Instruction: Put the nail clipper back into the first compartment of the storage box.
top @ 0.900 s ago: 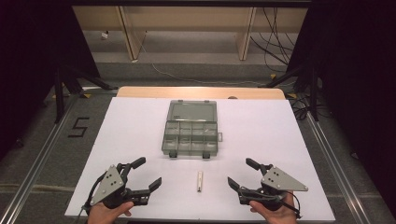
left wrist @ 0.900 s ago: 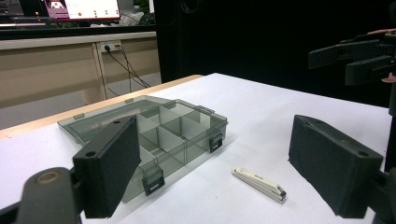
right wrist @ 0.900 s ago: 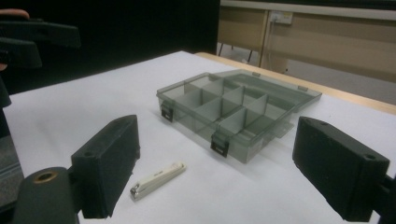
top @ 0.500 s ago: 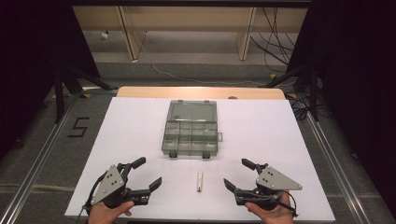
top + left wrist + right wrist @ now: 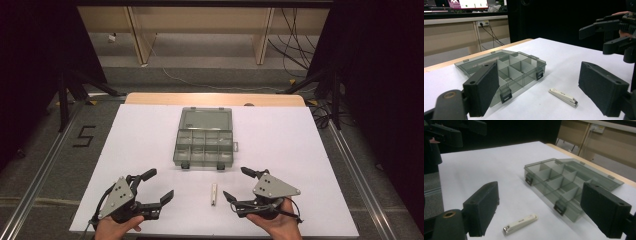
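Between our two hands, near the front edge of the white-covered desk (image 5: 300, 135), lies a small cream-and-metal nail clipper (image 5: 213, 194), flat on its side and well short of the open smoky-grey plastic compartment box (image 5: 205, 144) behind it. We hold the left tongs (image 5: 161, 186) wide open with nothing between the jaws; the right tongs (image 5: 235, 183) are equally spread and empty, their tips just beside the clipper but not touching it.

We judge the clipper light, rigid and rather slick, with smooth enamel on top and bare metal at the cutting end (image 5: 506, 229). Lying so low, it leaves little to catch. We would pinch it across its narrow width, near the middle of its length, pads pressing the long edges so it cannot pivot or skate off the paper.
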A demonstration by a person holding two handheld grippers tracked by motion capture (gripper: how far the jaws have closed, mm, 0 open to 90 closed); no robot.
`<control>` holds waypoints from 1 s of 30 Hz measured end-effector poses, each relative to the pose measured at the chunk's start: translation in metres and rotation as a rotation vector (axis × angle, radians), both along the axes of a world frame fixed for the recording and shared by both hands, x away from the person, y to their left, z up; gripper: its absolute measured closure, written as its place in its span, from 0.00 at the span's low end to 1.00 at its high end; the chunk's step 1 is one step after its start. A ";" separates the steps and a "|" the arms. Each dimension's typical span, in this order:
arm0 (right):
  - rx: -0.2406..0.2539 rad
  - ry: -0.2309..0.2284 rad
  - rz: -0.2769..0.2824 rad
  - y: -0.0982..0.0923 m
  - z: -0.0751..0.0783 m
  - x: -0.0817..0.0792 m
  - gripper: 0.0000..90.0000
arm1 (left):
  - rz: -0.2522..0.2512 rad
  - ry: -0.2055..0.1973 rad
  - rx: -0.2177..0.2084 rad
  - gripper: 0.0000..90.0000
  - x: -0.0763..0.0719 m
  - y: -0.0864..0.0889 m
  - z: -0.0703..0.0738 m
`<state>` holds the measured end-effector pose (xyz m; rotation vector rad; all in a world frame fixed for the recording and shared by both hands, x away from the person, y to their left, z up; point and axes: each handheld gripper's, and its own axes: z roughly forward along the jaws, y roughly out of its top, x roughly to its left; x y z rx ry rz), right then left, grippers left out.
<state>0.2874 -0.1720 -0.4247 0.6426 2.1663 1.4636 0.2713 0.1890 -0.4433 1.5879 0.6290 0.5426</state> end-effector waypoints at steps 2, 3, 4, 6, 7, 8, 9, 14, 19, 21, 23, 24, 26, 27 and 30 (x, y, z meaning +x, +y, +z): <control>-0.014 0.008 0.016 0.008 -0.003 0.002 0.20 | -0.003 -0.003 -0.005 0.18 0.000 0.000 0.000; -0.014 0.008 0.016 0.008 -0.003 0.002 0.20 | 0.000 0.001 0.002 0.18 0.000 0.000 0.000; -0.026 0.013 0.030 0.011 -0.003 0.003 0.21 | -0.001 0.001 0.004 0.18 0.000 0.000 0.000; -0.033 0.030 0.056 0.016 -0.004 0.004 0.26 | 0.000 0.001 0.005 0.18 0.000 0.000 0.000; -0.030 0.036 0.073 0.019 -0.005 0.005 0.28 | 0.001 0.001 0.005 0.18 0.000 0.000 0.000; -0.027 0.037 0.079 0.022 -0.007 0.006 0.28 | 0.001 0.001 0.005 0.18 0.000 0.000 0.000; -0.039 0.045 0.089 0.024 -0.007 0.006 0.28 | 0.001 0.000 0.004 0.18 0.000 0.000 0.000; -0.073 0.065 0.125 0.036 -0.014 0.012 0.36 | 0.000 0.000 0.004 0.18 0.000 0.000 0.000; -0.153 0.107 0.177 0.044 -0.020 0.015 0.64 | 0.002 0.001 0.003 0.18 0.001 0.000 0.000; -0.162 0.095 0.180 0.045 -0.021 0.015 0.70 | 0.002 0.003 0.001 0.18 0.000 0.000 0.000; -0.178 0.096 0.192 0.047 -0.023 0.017 0.79 | 0.002 0.002 0.002 0.18 0.001 0.000 0.000; -0.187 0.109 0.212 0.049 -0.025 0.019 0.86 | 0.001 0.003 0.004 0.18 0.001 0.000 0.000; -0.208 0.117 0.238 0.053 -0.028 0.021 0.92 | 0.001 0.005 0.002 0.18 0.000 0.000 0.000; -0.217 0.124 0.246 0.054 -0.029 0.022 0.94 | 0.002 0.004 0.003 0.18 0.001 0.000 0.000; -0.243 0.135 0.272 0.059 -0.033 0.023 0.98 | 0.001 0.002 0.004 0.18 0.001 0.000 0.000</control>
